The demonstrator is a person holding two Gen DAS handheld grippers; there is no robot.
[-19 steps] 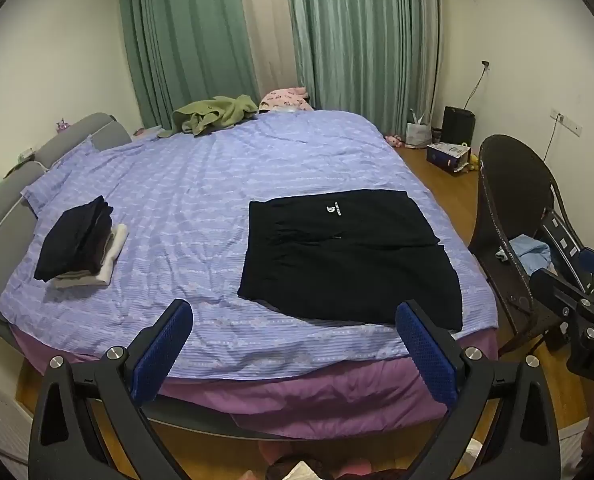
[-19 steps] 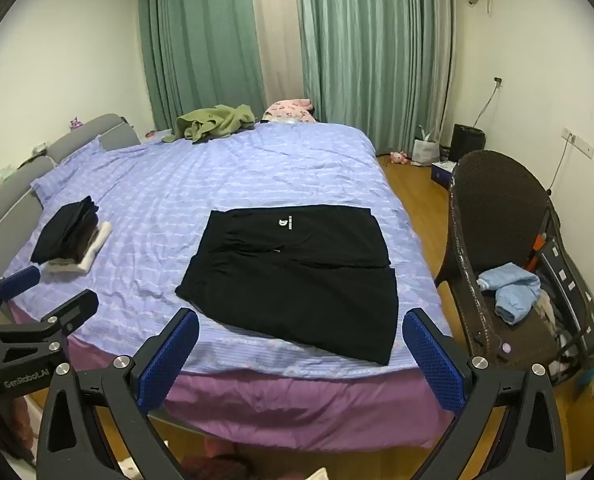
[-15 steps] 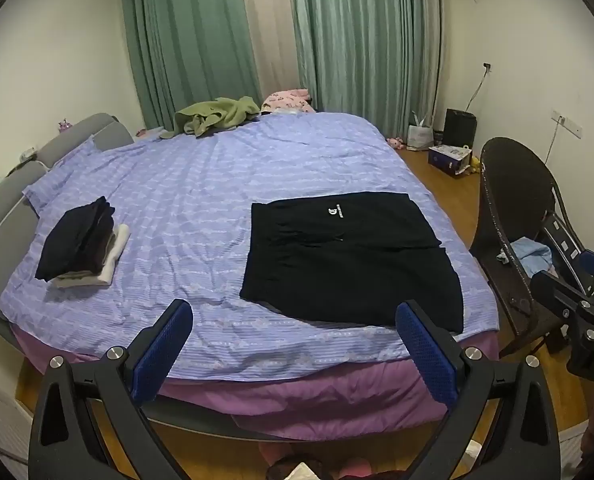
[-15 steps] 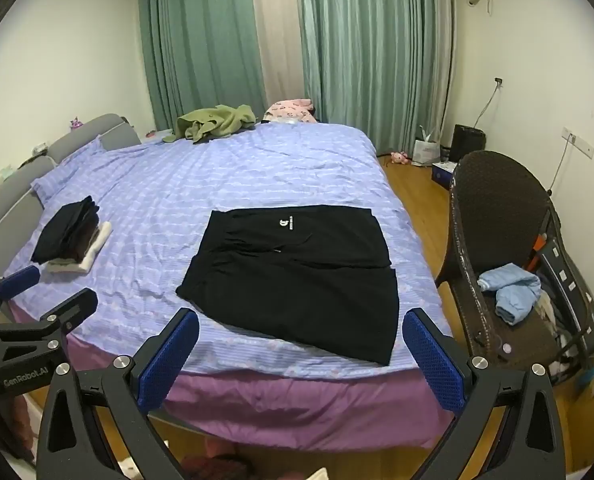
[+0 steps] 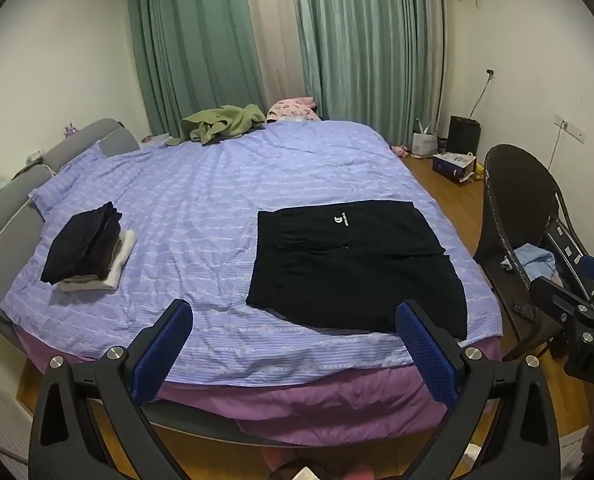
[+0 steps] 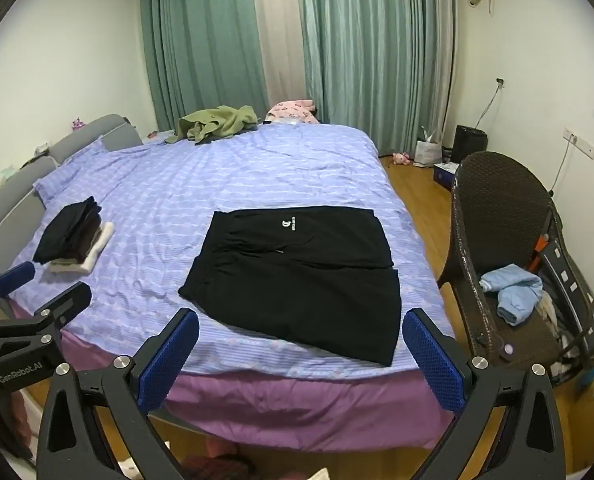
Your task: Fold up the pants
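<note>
Black pants (image 5: 353,264) with a small white logo lie folded flat on the purple-blue bedspread near the bed's front right edge; they also show in the right wrist view (image 6: 301,276). My left gripper (image 5: 293,344) is open and empty, held above the floor in front of the bed, apart from the pants. My right gripper (image 6: 301,356) is open and empty, also in front of the bed's edge. Each gripper shows at the side of the other's view.
A stack of folded dark and white clothes (image 5: 87,248) sits at the bed's left. A green garment (image 5: 221,124) and a pink one (image 5: 293,106) lie at the far end. A brown wicker chair (image 6: 501,248) with blue cloth stands to the right.
Both grippers have drifted very slightly; the view of the bed shifts a little. The pants have not moved.
</note>
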